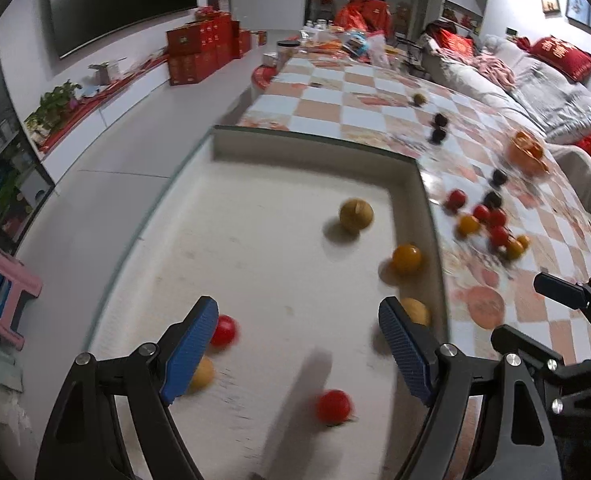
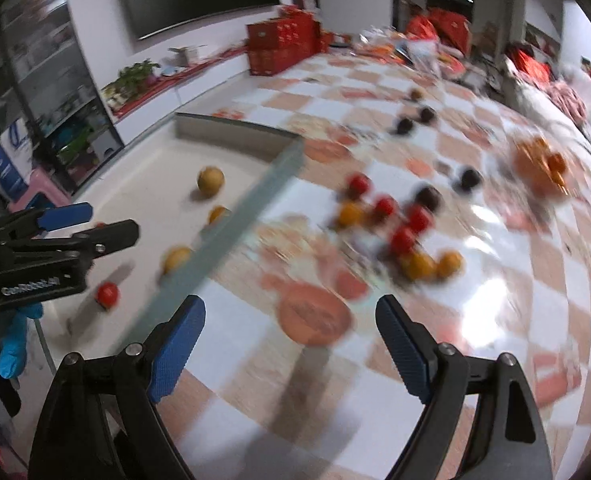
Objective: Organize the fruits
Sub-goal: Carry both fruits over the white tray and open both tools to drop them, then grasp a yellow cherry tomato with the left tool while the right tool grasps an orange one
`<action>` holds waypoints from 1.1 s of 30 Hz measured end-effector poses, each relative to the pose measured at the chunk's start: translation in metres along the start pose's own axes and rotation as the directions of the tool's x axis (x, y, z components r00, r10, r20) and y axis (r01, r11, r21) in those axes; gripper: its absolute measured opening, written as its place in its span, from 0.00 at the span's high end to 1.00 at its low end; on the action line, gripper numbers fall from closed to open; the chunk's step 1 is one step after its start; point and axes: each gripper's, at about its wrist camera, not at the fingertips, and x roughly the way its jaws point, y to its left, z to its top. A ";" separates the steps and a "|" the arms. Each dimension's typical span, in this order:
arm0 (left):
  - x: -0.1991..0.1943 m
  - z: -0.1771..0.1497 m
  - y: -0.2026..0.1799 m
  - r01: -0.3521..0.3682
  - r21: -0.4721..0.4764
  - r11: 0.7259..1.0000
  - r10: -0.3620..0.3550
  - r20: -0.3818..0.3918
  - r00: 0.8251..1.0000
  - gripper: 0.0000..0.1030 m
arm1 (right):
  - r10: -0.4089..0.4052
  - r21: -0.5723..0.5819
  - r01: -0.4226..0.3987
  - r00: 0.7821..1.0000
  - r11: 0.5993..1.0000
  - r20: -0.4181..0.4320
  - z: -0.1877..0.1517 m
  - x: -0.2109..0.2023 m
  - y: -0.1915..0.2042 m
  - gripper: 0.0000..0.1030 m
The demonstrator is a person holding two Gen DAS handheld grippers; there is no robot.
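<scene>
White and smooth, the shallow tray (image 1: 255,184) with its low grey-green rim already has six small round fruits in it: a red tomato (image 1: 334,406) near the front, another red one (image 1: 224,330) beside the left gripper's blue ribbed pad, a tan longan-like fruit (image 1: 356,215) further back, an orange cherry tomato (image 1: 406,258) by the right wall, and two yellowish fruits half hidden behind the fingers. So I'd call the job under way, well short of half, because out on the glossy orange-and-white chequered tablecloth (image 2: 495,320) a loose cluster of red, orange and dark fruits (image 2: 399,236) sits well apart from the tray, with more dark ones and one olive-coloured one scattered further back, and an orange basket (image 2: 539,172) off to the far right. Left gripper (image 1: 297,356) hangs over the tray with its jaws spread wide and nothing between them. Right gripper (image 2: 291,348) is out over the cloth just beside the tray's rim, jaws equally wide and empty, pointed toward that cluster. Much of the right view is smeared with blur, so fruit kinds are hard to call. A blue-gloved hand (image 2: 13,344) shows at the left edge
</scene>
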 end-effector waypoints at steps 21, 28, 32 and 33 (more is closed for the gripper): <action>-0.015 0.002 -0.112 0.076 0.202 0.976 -0.083 0.024 0.996 0.19 | -0.123 0.169 0.127 0.992 0.977 -0.035 -0.037 -0.005 -0.094 0.13; 0.000 0.009 -0.145 0.105 0.240 0.965 -0.112 0.016 0.994 0.19 | -0.170 0.149 0.175 0.984 0.973 -0.046 -0.034 0.002 -0.118 0.13; 0.010 0.012 -0.160 0.104 0.264 0.959 -0.113 0.019 0.993 0.19 | -0.145 0.131 0.150 0.988 0.980 -0.043 -0.028 0.005 -0.124 0.13; 0.013 0.013 -0.163 0.106 0.265 0.958 -0.115 0.016 0.993 0.19 | -0.148 0.120 0.152 0.988 0.981 -0.043 -0.025 0.006 -0.125 0.13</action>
